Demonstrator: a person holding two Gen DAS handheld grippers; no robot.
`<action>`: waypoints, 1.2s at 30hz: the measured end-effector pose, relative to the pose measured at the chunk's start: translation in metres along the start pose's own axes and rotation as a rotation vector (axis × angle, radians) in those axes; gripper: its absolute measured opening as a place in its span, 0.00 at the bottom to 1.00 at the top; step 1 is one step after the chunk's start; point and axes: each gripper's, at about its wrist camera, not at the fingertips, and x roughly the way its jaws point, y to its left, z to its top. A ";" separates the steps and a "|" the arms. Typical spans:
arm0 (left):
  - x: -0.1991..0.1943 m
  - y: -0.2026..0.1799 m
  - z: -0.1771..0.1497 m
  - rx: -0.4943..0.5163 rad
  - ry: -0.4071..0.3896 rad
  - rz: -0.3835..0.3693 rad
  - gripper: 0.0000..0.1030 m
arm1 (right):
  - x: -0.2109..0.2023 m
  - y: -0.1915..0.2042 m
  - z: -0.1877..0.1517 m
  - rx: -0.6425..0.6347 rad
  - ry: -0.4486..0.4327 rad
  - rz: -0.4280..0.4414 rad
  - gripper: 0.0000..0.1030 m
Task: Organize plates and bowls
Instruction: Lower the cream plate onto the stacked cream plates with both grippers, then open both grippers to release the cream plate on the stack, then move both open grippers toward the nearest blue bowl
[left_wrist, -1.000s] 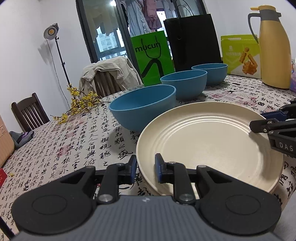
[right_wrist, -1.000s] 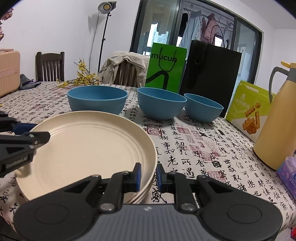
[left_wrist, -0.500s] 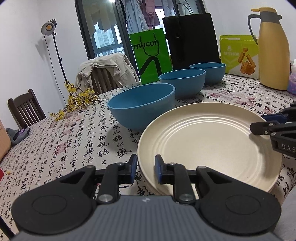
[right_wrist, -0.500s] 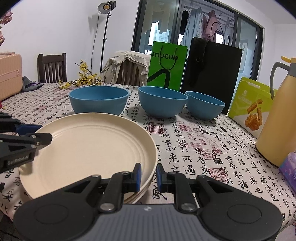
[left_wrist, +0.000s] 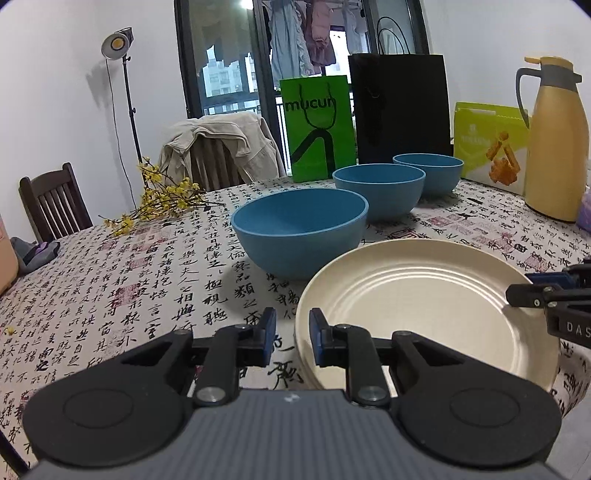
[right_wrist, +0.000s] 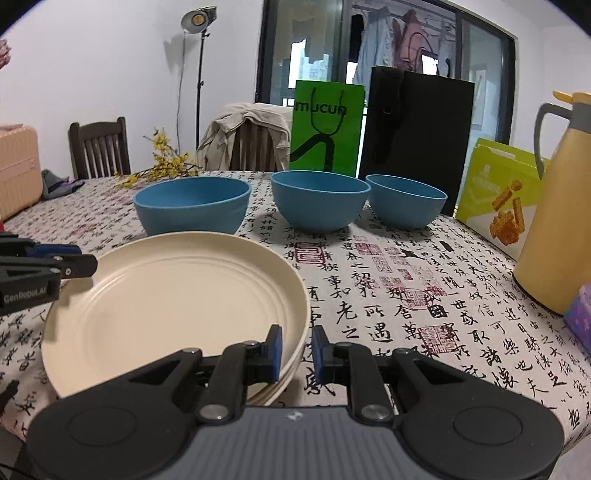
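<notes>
Your left gripper (left_wrist: 291, 338) sits at the near left edge of the stack of cream plates (left_wrist: 424, 306), its blue-padded fingers (left_wrist: 269, 332) drawn close together with only a narrow gap between them; the rim of the plates lies just at that gap, but from your left wrist view you cannot tell whether the pads actually press on it. Your right gripper (right_wrist: 297, 350) is on the opposite side of the same stack (right_wrist: 173, 299), fingers likewise nearly together, with the plates' right rim running into the slot between the pads (again, contact is not clear). Each gripper shows in the other's camera as a black tip reaching over the plate edge. The plates rest on the table (left_wrist: 129, 280), which is covered with a cloth printed in black calligraphy and red seals, close to the near edge. Behind them three blue bowls stand in a row, apart from one another: the large bowl (left_wrist: 299, 232) just beyond the plates, the middle bowl (left_wrist: 380, 192) further back, the small bowl (left_wrist: 430, 171) furthest. Beyond the bowls stand a green bag (left_wrist: 317, 125) and a black bag (left_wrist: 400, 107); a yellow thermos jug (left_wrist: 554, 144) stands to the right beside a green snack box (left_wrist: 489, 147), and yellow flower sprigs (left_wrist: 162, 199) lie at the far left
</notes>
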 end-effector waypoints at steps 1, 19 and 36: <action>0.001 0.000 0.001 -0.002 0.000 -0.006 0.18 | 0.000 -0.001 0.000 0.004 0.001 0.004 0.16; 0.001 0.008 0.007 -0.058 0.001 -0.045 0.25 | -0.003 -0.011 0.003 0.077 -0.005 0.042 0.17; -0.035 0.039 0.018 -0.165 -0.215 -0.066 1.00 | -0.024 -0.021 0.015 0.156 -0.177 0.124 1.00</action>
